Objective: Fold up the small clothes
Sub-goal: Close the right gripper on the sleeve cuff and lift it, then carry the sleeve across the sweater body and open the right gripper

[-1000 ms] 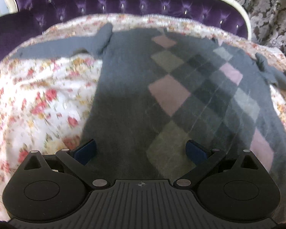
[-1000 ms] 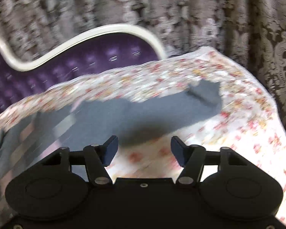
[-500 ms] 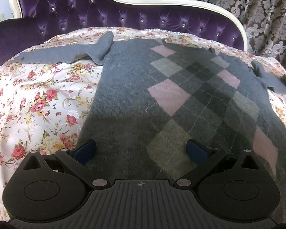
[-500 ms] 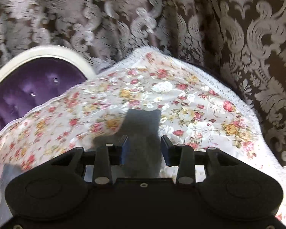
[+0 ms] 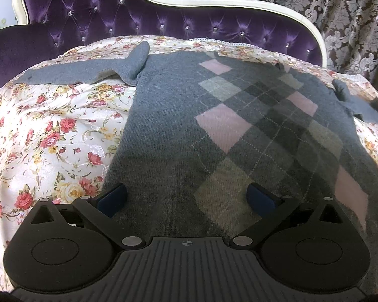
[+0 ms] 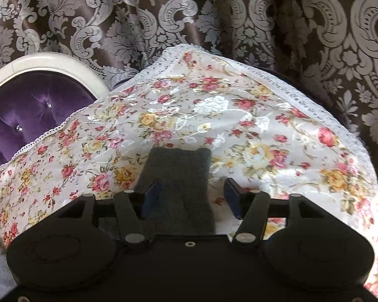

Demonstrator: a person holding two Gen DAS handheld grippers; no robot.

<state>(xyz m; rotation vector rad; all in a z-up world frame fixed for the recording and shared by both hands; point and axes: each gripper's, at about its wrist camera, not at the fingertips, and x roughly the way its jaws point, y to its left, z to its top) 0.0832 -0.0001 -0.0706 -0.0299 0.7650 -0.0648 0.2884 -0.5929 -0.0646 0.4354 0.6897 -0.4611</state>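
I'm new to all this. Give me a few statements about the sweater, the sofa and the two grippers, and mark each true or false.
1. The sweater lies spread on a floral cloth. True.
2. The sweater has a striped pattern. False: it has pink and grey diamonds.
3. The sofa back is purple and tufted. True.
4. The right gripper is clamped on the sleeve end. False: its jaws have just been opening and stand apart, the sleeve lying between them.
5. The left gripper is open. True.
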